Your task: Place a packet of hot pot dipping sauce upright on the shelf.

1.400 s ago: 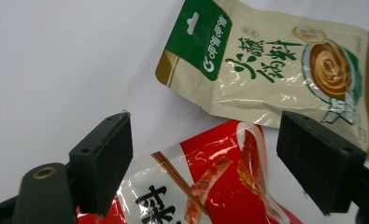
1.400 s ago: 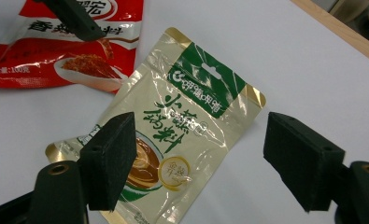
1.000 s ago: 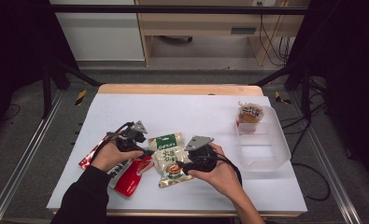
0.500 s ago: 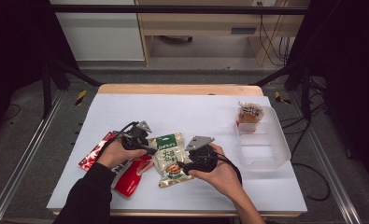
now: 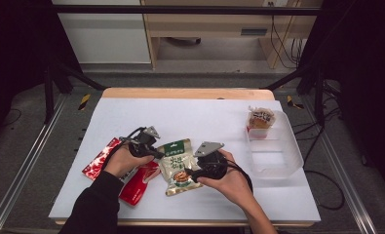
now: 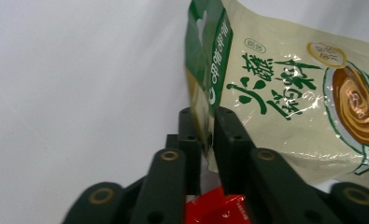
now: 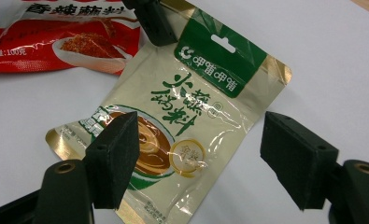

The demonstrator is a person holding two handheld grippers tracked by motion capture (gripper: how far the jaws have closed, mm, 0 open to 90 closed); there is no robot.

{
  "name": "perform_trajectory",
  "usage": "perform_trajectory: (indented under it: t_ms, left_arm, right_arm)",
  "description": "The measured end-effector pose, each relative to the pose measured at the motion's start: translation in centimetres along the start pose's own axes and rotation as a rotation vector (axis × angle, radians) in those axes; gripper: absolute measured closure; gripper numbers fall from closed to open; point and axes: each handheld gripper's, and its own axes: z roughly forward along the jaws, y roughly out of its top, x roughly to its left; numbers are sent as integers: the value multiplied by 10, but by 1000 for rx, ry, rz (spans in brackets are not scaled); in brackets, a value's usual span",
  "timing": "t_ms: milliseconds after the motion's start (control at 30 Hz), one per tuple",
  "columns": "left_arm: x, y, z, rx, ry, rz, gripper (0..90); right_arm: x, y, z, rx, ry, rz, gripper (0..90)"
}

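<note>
At the left of the white desk [image 5: 190, 117] lie two flat red foil sachets [image 5: 116, 168], partly under the person's left hand [image 5: 121, 161]; one of them shows with printed food and white lettering in the right gripper view [image 7: 65, 42]. Just right of them, the left gripper [image 5: 153, 152] has just been closing, and its two black jaws now pinch the green top edge of the cream-and-green glossy seasoning pouch [image 5: 179, 165]. In the left gripper view that pouch [image 6: 285, 98] stands lifted on edge between the jaws, with a red corner below them.

The pouch rests near the front middle of the desk, between both hands, its green header pointing away from the person. The right gripper [image 5: 192, 171] sits at the pouch's right side, jaws spread wide; in the right gripper view its pads [image 7: 114, 154] hover apart over the pouch [image 7: 187, 107] without pressing it.

Well to the right stands a clear plastic rectangular tray [image 5: 278, 156], with a small wrapped brown snack packet [image 5: 259, 119] at its far end.
</note>
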Motion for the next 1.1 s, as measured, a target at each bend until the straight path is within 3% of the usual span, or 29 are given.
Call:
perform_trajectory:
  t_ms: [67, 433, 967, 1100]
  left_arm:
    - [-1, 1, -2, -3, -9, -5, 895]
    - [-9, 3, -15, -17, 8, 28, 900]
    - [-30, 25, -50, -64, 13, 135, 900]
    - [-34, 28, -55, -69, 9, 152, 900]
  right_arm:
    - [0, 0, 0, 2, 0, 1, 288]
    - [-4, 3, -3, 8, -10, -5, 287]
    - [-22, 25, -20, 29, -52, -46, 307]
    - [-27, 34, -16, 71, -47, -81, 313]
